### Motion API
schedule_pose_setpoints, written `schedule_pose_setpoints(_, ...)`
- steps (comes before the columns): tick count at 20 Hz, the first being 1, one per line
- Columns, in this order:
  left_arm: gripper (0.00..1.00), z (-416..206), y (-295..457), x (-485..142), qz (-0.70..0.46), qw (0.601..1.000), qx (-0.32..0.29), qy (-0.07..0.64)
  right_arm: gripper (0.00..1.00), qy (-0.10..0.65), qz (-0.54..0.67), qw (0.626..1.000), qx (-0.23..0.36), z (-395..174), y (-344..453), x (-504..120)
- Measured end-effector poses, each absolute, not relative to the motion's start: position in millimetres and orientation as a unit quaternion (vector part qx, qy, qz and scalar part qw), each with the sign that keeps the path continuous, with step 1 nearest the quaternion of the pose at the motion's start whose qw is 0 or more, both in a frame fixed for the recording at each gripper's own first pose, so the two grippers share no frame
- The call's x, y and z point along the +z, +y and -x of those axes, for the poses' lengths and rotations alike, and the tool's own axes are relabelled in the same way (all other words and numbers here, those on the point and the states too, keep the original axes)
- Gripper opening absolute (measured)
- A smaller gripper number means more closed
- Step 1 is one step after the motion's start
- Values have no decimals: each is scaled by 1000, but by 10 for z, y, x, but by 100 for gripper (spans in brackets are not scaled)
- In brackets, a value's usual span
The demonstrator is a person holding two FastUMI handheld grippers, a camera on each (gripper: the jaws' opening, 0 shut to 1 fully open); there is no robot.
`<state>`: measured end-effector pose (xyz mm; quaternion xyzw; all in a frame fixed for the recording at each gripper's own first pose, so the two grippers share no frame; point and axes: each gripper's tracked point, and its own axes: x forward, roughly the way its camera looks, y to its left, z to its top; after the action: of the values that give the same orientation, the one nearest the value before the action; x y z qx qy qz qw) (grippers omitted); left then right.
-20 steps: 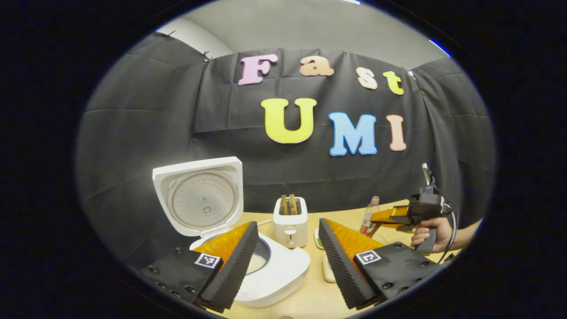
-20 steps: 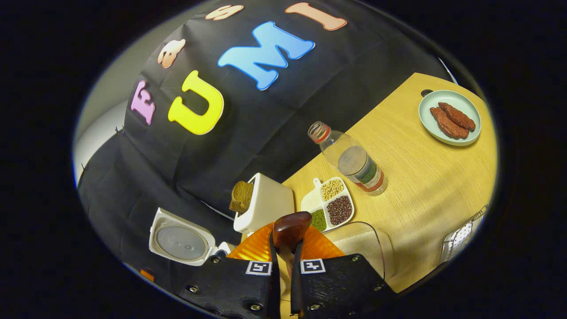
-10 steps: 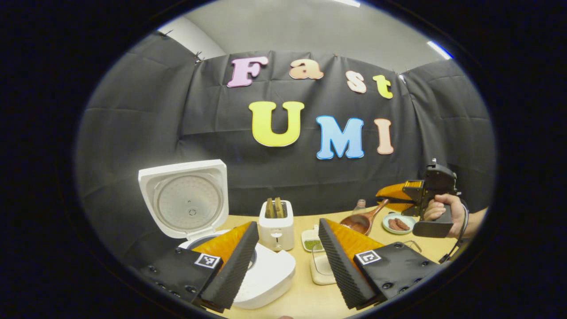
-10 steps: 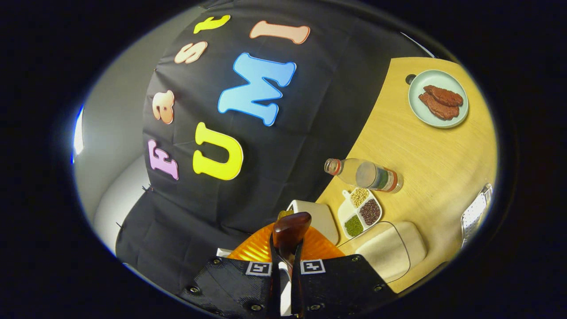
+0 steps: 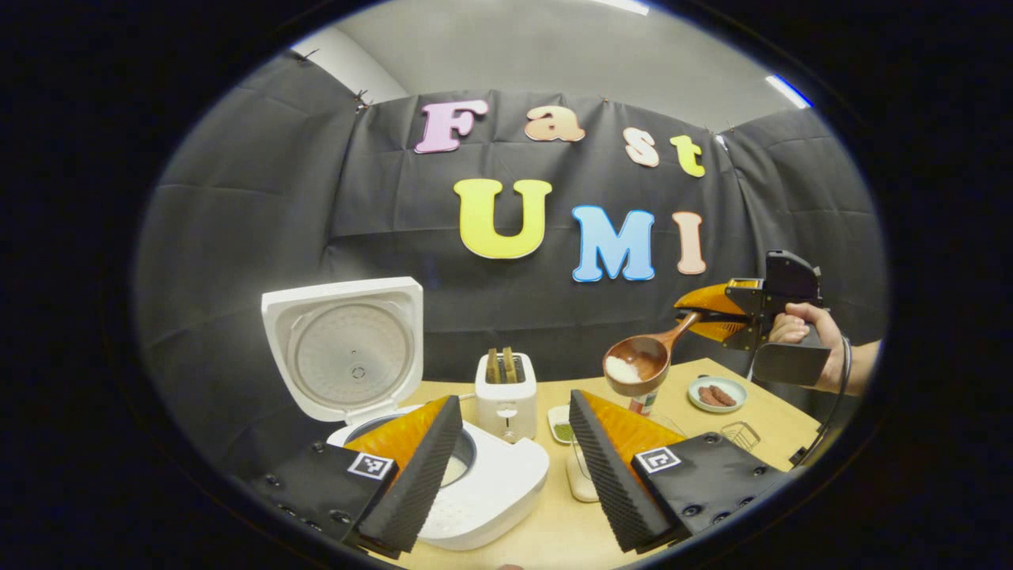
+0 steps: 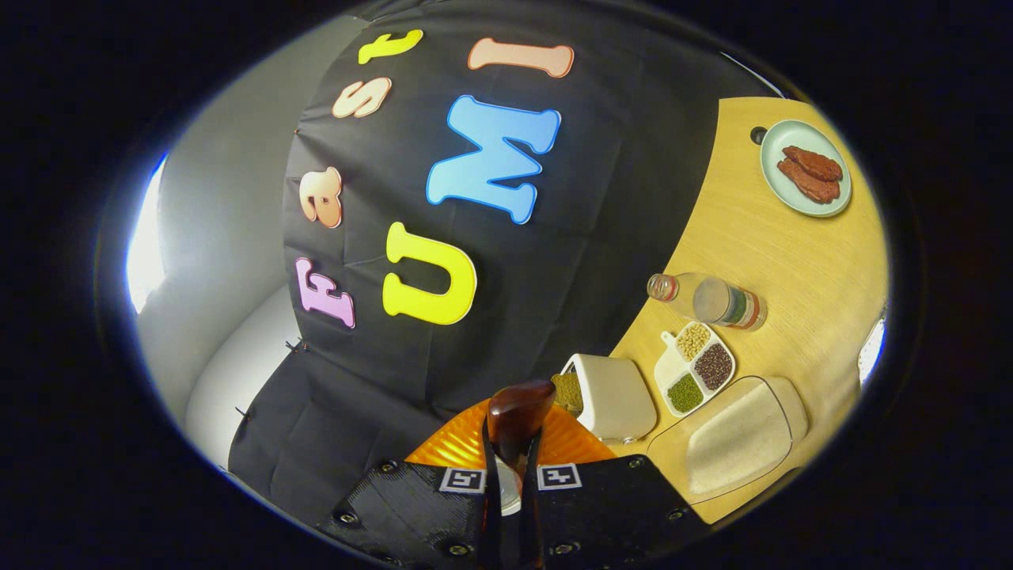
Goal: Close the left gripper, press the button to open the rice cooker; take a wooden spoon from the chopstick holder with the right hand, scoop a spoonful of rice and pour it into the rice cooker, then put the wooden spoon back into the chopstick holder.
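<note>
The white rice cooker [image 5: 491, 483] stands open at lower left in the left gripper view, lid [image 5: 346, 347] upright, pot partly hidden behind my left finger. My left gripper [image 5: 514, 467] is open and empty just above the cooker's front. Farther right, a hand holds my right gripper [image 5: 716, 310] raised in the air, shut on the wooden spoon [image 5: 639, 366]; the bowl carries a small heap of white rice and hangs above the table. In the right gripper view the right gripper [image 6: 510, 467] grips the spoon's handle [image 6: 518, 410]. The clear rice container [image 6: 736, 439] lies below right.
A white toaster [image 5: 506, 392] with bread stands behind the cooker. A divided dish of beans [image 6: 696, 368], a bottle [image 6: 712, 299] and a plate of meat [image 6: 806, 168] sit on the wooden table [image 6: 791, 253]. A wire holder [image 5: 740, 434] stands near the right edge.
The right gripper has lifted the spoon higher, and rice now shows in its bowl. The left gripper has barely moved and stays open.
</note>
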<state>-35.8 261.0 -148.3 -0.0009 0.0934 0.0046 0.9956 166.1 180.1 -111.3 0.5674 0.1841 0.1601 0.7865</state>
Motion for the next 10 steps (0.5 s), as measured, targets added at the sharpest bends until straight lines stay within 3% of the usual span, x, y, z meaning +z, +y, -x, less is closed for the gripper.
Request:
schedule_pose_setpoints(6,95,527,2936,-1467,11,996,25,88,9,197,-552,788,187,-1707,2274,-1008)
schedule_pose_setpoints(7,89,545,2976,-1468,13,996,27,88,9,200,-550,788,192,-1709,2364,-1003)
schedule_pose_setpoints(10,89,601,3112,-1514,18,995,31,92,9,210,-546,785,205,-1740,2604,-989)
